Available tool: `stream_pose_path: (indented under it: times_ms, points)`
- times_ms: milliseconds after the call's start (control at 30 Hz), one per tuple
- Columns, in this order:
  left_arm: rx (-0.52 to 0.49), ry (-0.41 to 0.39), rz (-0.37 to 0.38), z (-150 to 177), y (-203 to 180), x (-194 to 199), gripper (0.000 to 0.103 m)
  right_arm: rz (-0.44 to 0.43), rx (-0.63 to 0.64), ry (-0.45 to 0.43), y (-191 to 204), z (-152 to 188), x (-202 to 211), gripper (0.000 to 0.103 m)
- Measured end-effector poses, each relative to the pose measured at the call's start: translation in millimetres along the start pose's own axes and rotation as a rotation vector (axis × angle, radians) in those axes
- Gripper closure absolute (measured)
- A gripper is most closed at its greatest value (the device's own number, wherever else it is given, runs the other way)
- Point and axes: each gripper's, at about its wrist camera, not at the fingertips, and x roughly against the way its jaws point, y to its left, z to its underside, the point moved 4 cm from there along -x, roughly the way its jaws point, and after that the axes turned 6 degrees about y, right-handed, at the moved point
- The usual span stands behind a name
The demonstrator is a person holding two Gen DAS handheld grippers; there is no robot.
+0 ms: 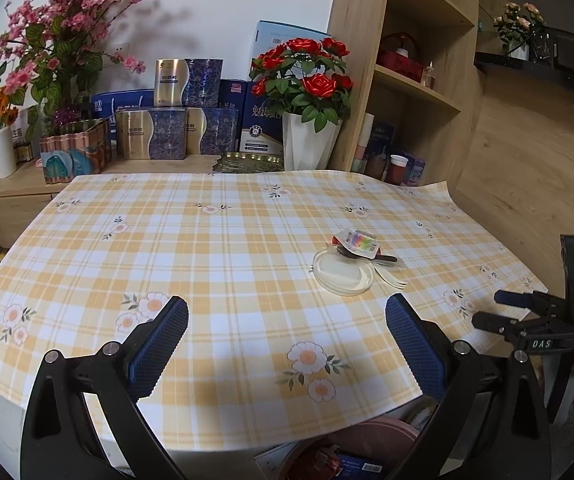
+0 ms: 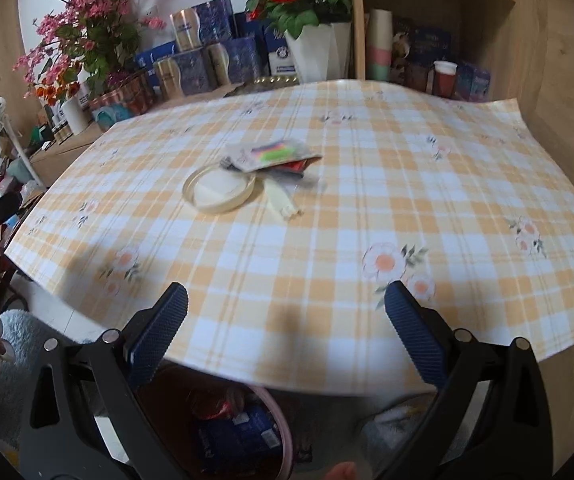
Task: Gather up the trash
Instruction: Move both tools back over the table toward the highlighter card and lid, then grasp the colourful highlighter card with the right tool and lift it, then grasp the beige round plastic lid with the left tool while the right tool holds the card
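One table under one yellow-and-white checked tablecloth (image 1: 223, 240) printed with flowers. On the cloth, right of centre, lies one small cluster of trash: one clear round plastic lid (image 1: 343, 272), lying flat; one wrapper with a rainbow-striped print (image 1: 357, 242), resting against the lid's far edge; one dark utensil (image 1: 367, 256) lying partly under the wrapper; one pale plastic fork (image 1: 391, 276), just beside the lid on its right, its tines towards the camera. The four pieces touch or overlap; the rest of the cloth around them is bare. Below the near table edge stands one pink bin (image 2: 277, 420), holding blue and red packaging whose number cannot be told. Two grippers: the left gripper (image 1: 287, 340) hovers over the near edge of the cloth, its jaws wide apart and gripping nothing; the right gripper (image 2: 287, 336) hovers likewise over the near edge, jaws wide apart and empty, and shows in the left view at the far right, a hand on its handle. Both are well apart from the trash. Behind the table: one white vase of red roses (image 1: 307, 80), one tall spray of pink blossom (image 1: 67, 20), a stack of blue-and-gold boxes (image 1: 175, 120), and one wooden shelf unit (image 1: 415, 60).
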Motion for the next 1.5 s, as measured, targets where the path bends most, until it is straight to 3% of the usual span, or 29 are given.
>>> stream_pose_path:
  times_ms: [200,433,667,733,800,933,1133,1500]
  points:
    - [-0.004,0.006,-0.007,-10,3,-18,0.006,0.047,0.018,0.061,-7,-30,-24,0.006]
    - [0.011,0.023,-0.014,-21,8,-44,0.006,-0.027,-0.061,0.089,-11,-78,-55,0.006]
    - [0.026,0.028,-0.021,-28,14,-61,0.006,-0.126,-0.254,0.109,-8,-118,-98,0.006]
    - [0.043,0.031,-0.021,-29,19,-64,0.006,-0.112,-0.275,0.107,-5,-127,-110,0.009]
    - [0.059,0.032,-0.023,-29,24,-68,0.006,-0.097,-0.296,0.114,-2,-135,-121,0.020]
    - [0.085,0.036,-0.024,-25,30,-73,0.006,-0.003,-0.295,0.113,6,-142,-139,0.030]
    - [0.095,0.051,-0.017,-22,33,-80,0.006,0.070,-0.354,0.146,4,-145,-161,0.047]
    - [0.095,0.063,-0.011,-21,31,-83,0.006,0.118,-0.330,0.208,2,-157,-175,0.048]
